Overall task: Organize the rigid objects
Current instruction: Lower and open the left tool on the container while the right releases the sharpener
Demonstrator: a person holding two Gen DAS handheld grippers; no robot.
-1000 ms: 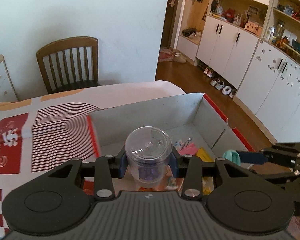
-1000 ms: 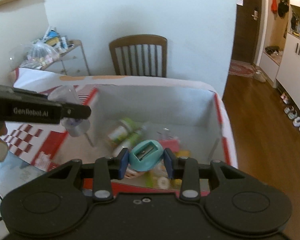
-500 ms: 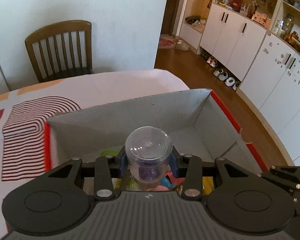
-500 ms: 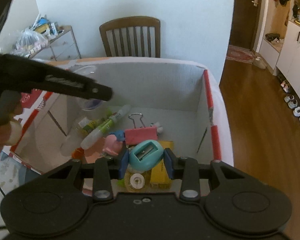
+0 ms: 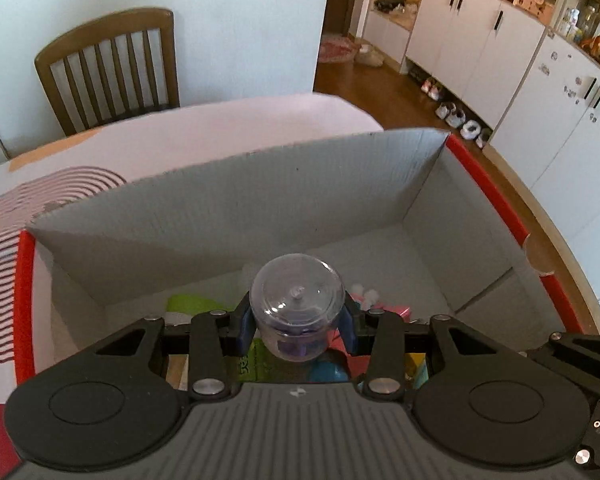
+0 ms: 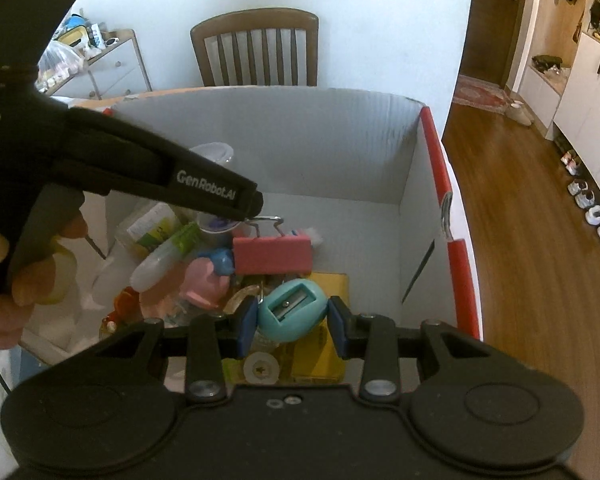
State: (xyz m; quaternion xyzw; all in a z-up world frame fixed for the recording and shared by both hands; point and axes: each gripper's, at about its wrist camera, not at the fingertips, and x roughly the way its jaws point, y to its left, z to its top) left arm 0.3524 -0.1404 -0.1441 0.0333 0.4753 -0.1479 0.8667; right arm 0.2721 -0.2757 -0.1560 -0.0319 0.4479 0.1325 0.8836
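At lower centre of each wrist view, the left gripper (image 5: 298,322) clamps a clear plastic jar (image 5: 297,304) and the right gripper (image 6: 292,320) a teal pencil sharpener (image 6: 292,309) — both above the cluttered grey cardboard box (image 5: 228,208), wooden chair (image 5: 108,64) beyond.

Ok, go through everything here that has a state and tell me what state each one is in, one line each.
Left tongs: shut on the clear plastic jar, held over the box.
Right tongs: shut on the teal pencil sharpener, blade slot facing up.
Cardboard box: open on top, partly filled with small items.
Pink binder clip: lying in the box, wire handle folded out.
Wooden chair: unoccupied, at the table's far side.
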